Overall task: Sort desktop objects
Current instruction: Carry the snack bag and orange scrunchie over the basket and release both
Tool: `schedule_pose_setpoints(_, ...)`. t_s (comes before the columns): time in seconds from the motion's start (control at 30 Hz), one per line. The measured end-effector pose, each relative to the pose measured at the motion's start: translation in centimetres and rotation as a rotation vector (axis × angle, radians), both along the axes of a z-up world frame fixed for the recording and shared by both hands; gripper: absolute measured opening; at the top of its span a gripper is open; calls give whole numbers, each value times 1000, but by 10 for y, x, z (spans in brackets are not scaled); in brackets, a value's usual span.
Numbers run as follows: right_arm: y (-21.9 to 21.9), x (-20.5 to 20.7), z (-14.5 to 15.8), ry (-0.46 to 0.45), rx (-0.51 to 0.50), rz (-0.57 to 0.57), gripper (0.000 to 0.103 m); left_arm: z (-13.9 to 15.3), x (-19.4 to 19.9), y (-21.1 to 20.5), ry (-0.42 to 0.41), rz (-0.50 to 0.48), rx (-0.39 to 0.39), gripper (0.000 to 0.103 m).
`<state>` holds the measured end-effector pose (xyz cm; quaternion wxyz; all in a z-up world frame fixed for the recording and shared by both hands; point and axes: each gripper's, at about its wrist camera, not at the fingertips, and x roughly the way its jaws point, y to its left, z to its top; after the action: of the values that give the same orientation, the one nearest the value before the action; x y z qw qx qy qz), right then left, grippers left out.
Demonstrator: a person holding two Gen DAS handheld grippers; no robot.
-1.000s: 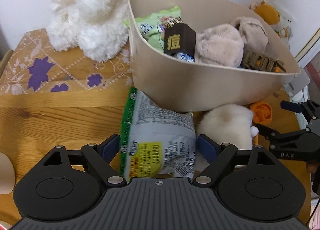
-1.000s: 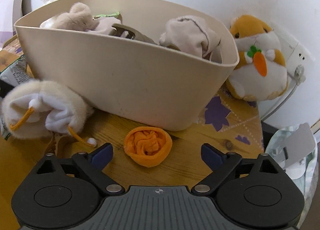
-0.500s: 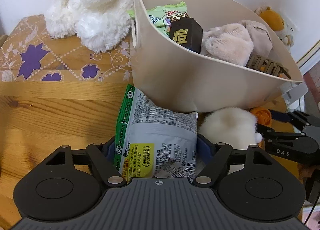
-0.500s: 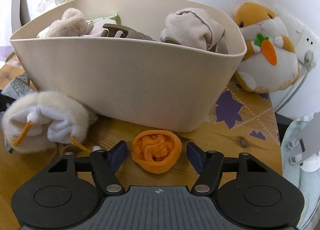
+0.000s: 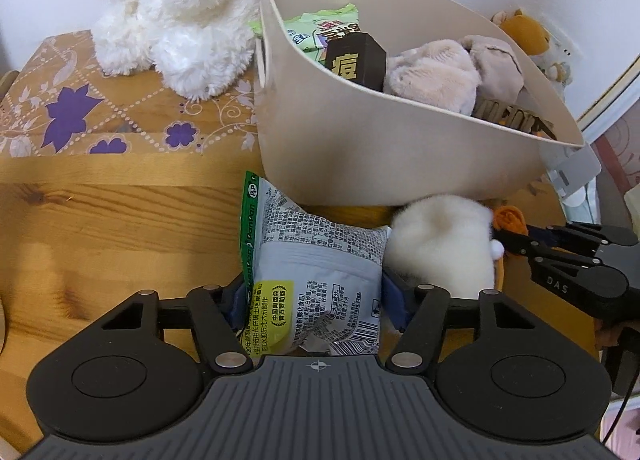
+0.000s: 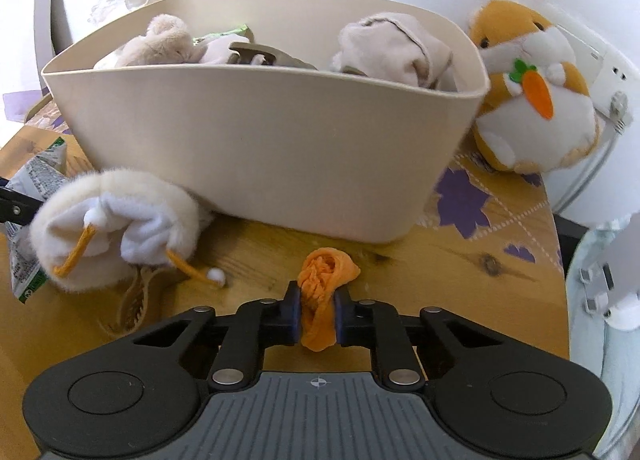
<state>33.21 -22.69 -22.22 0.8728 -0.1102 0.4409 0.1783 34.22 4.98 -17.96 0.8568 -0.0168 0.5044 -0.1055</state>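
My left gripper is shut on a grey and green snack packet that lies on the wooden table just in front of the beige tub. My right gripper is shut on a small orange fabric piece, squeezed narrow between the pads, near the tub. A fluffy cream pouch with orange drawstrings lies between the two grippers, and it also shows in the left wrist view. The tub holds plush items, a dark box and a green packet.
A white plush toy sits at the back left on a patterned cloth. An orange hamster plush stands right of the tub against the wall. A white stand is at the table's right edge.
Both grippers have closed: the left on the snack packet, the right on the orange fabric piece, which is now pinched narrow. Both moved slightly forward toward the tub.
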Motion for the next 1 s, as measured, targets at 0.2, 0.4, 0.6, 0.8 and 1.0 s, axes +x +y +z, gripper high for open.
schedule_pose_setpoints(0.2,-16,-24,8,24,56,-40,15,6,-14,7,-12,10,-2,64)
schedule_pose_setpoints(0.4,-32,-46,35,9,137,-94,15,25,-25,7,-60,-6,-2,64)
schedule_pose_setpoints(0.6,-46,-45,54,-37,174,-92,15,57,-33,-4,-144,-63,4,65)
schedule_pose_setpoints(0.8,-54,-46,74,-96,196,-96,15,80,-42,-16,-204,-114,-6,65)
schedule_pose_setpoints(1.0,-61,-43,103,-158,244,-105,15,106,-44,-29,-286,-143,-3,65)
